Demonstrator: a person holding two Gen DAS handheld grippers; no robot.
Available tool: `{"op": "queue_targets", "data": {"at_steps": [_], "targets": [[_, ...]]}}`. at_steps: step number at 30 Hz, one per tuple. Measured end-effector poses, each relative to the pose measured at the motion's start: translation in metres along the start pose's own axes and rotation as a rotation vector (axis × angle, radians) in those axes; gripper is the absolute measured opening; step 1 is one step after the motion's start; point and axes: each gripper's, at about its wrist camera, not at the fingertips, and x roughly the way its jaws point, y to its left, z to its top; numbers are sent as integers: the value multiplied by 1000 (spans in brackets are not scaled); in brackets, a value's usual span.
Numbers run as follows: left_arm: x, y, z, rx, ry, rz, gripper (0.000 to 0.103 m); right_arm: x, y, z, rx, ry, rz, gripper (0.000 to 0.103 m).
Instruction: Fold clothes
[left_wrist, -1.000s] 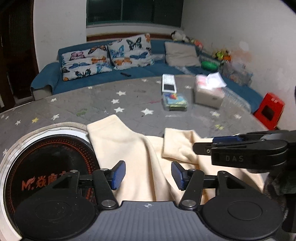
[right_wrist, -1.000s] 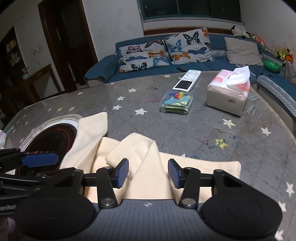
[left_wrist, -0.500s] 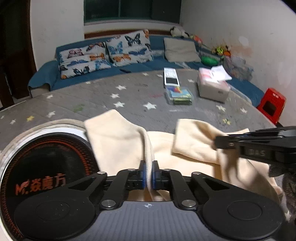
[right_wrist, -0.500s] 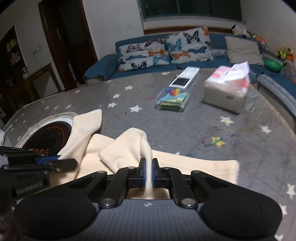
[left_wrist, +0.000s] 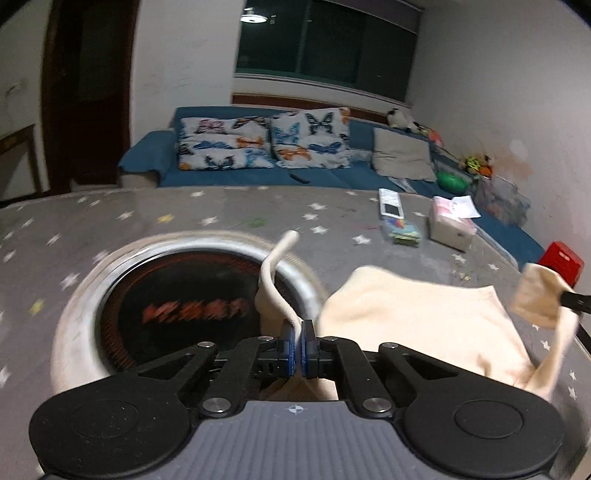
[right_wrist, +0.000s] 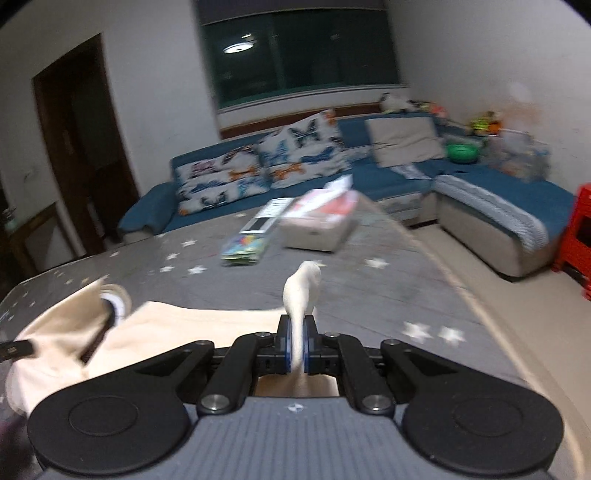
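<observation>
The grey table (left_wrist: 221, 221) with white stars carries a round burner (left_wrist: 177, 310) and a cream garment (left_wrist: 417, 325) (partly lifted, stretched between the two tools). The left gripper (left_wrist: 297, 349) is clamped on one fold of it; the right gripper (right_wrist: 296, 349) is pinching another fold.

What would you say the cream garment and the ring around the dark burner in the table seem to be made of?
The cream garment looks like soft, matte knit or fleece: it drapes and bunches where each gripper pinches it, without sheen. The ring around the dark burner looks like brushed metal, pale grey with a dull shine, though motion blur leaves that uncertain.
</observation>
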Motion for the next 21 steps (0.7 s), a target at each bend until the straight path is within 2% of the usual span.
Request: {"op": "queue_targets", "data": {"at_steps": [6,11,15,19,21], "targets": [[-40,28,-36,-66,39,30,3,-31,-32,-27,74,8,-91,5],[-62,36,-55,-67,67,27,3,-50,-47,-49,123,18,-153,5],[-62,36,-62,-34,98,32,6,-52,-56,-61,137,56,-190,5],[-72,32,-64,28,74,22,12,-56,-61,-67,130,78,-212,16],[-79,29,-62,53,53,0,14,-60,-61,-65,122,70,-223,16]]}}
